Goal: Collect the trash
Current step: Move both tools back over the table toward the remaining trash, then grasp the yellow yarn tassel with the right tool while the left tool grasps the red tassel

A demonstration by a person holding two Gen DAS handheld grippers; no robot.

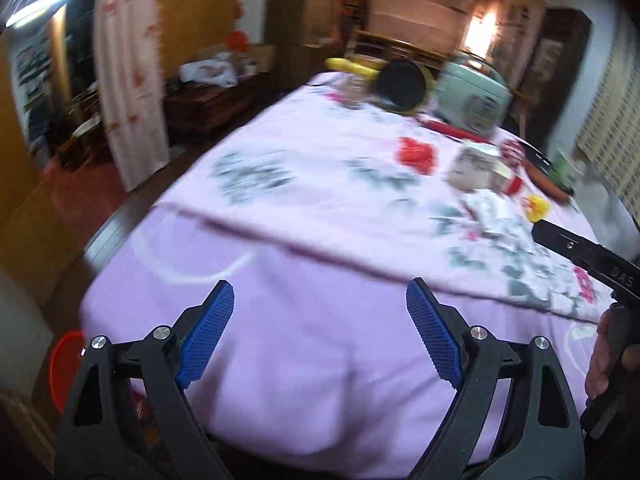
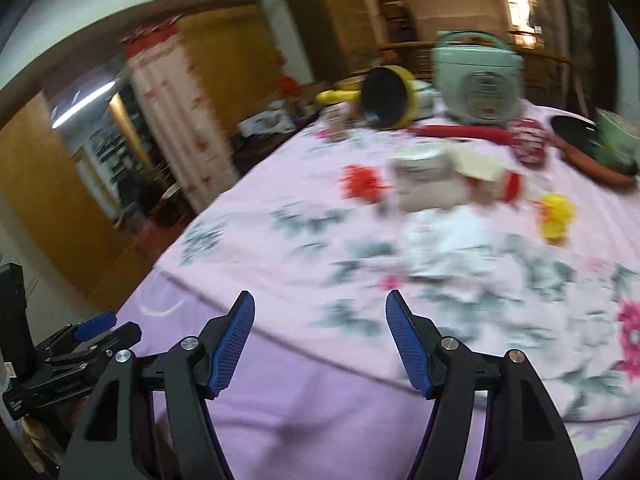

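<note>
We saw a bench [image 1: 320, 360] draped in a soft lilac cloth printed with grey-green leaves and pink flowers, its near edge hanging in smooth folds. Both views were blurred. On the cloth lay the litter: a crumpled red wrapper [image 1: 416, 152] [image 2: 362, 182], a crumpled yellow wrapper [image 1: 538, 208] [image 2: 554, 216], a crushed whitish paper carton [image 1: 476, 166] [image 2: 432, 184] and a flat white scrap of crinkled paper [image 1: 492, 216] [image 2: 444, 236] just in front of it. Behind them stood a pale green rounded rice cooker [image 1: 472, 98] [image 2: 476, 80] and a tipped yellow pan with a dark inside [image 1: 402, 84] [image 2: 386, 98].

All the litter lay well ahead of both tongs, toward the right of the bench. Our left tongs [image 1: 320, 336], with ribbed blue pads on black plastic arms, stood wide apart over bare cloth, holding and touching nothing. Our right tongs [image 2: 320, 338] likewise stood apart and empty.
</note>
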